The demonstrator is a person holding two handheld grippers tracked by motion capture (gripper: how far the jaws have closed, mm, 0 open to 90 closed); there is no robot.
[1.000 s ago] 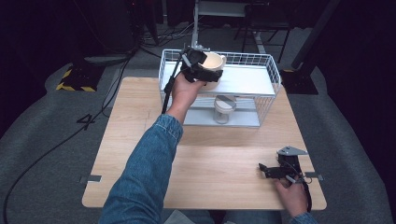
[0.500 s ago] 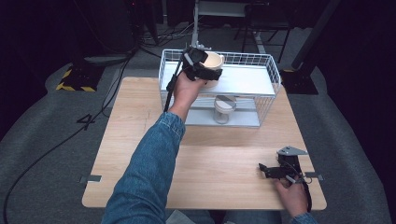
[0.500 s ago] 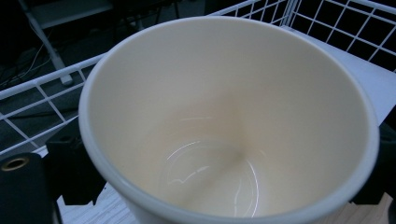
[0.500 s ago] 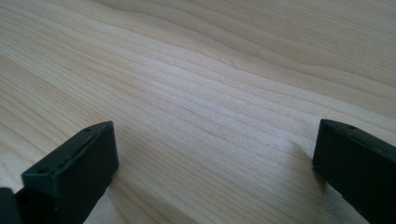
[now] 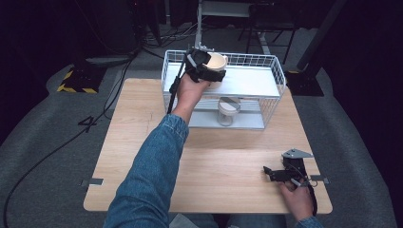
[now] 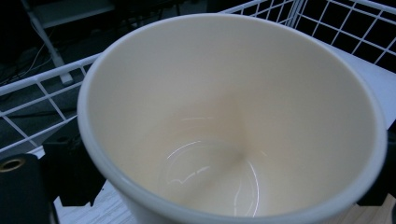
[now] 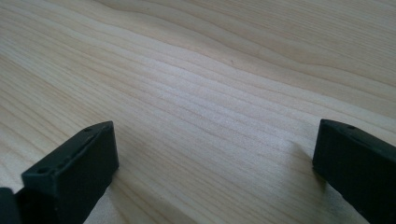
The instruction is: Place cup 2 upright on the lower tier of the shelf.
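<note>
Currently left gripper sits at upper centre of the high view, jaws clamped on a cream cup held over the top shelf of the white wire rack. Cup interior looks empty in the left gripper view. Right gripper rests low on the wooden table at lower right, jaws spread apart, nothing between. A second cup stands on the rack's lower shelf.

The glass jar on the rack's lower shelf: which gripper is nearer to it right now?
Left. The left gripper is up at the rack's top shelf, holding the cream cup just above and behind the glass jar. The right gripper rests on the table near its front right corner, well away.
</note>
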